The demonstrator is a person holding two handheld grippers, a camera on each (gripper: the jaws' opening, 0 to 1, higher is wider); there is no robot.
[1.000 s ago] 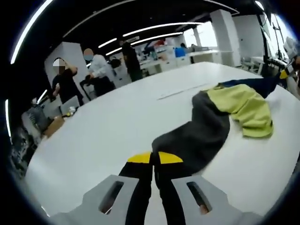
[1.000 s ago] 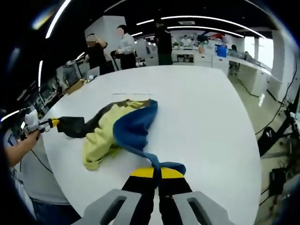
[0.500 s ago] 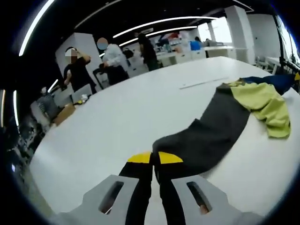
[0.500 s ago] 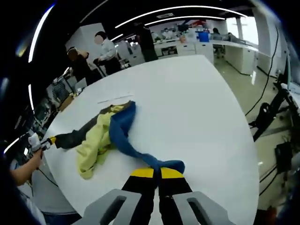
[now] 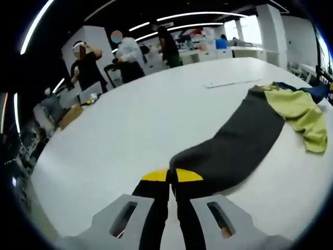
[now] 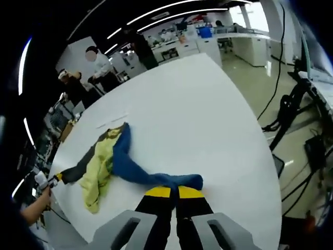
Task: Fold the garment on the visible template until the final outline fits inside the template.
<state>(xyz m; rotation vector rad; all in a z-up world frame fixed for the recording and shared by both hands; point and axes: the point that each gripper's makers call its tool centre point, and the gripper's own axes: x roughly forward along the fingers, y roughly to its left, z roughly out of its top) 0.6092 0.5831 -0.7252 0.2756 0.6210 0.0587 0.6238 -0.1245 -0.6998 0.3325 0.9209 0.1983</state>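
A garment with a dark grey sleeve (image 5: 237, 151), a yellow-green body (image 5: 302, 112) and a blue sleeve (image 6: 138, 172) lies stretched across the white table (image 5: 135, 130). My left gripper (image 5: 171, 176) is shut on the end of the grey sleeve. My right gripper (image 6: 174, 191) is shut on the end of the blue sleeve. In the right gripper view the left gripper (image 6: 52, 178) shows far left, held by a hand, at the grey sleeve's end (image 6: 73, 172). The yellow-green body (image 6: 99, 169) is bunched in the middle. A thin pale strip (image 5: 231, 83) lies on the table beyond the garment.
Several people (image 5: 125, 54) stand beyond the table's far edge, near desks and chairs. The table edge (image 6: 270, 172) drops off to the right in the right gripper view, with cables and a stand (image 6: 289, 104) on the floor.
Both grippers have pulled apart, drawing the grey and blue sleeves out longer and straighter. The yellow-green body has spread less bunched between them.
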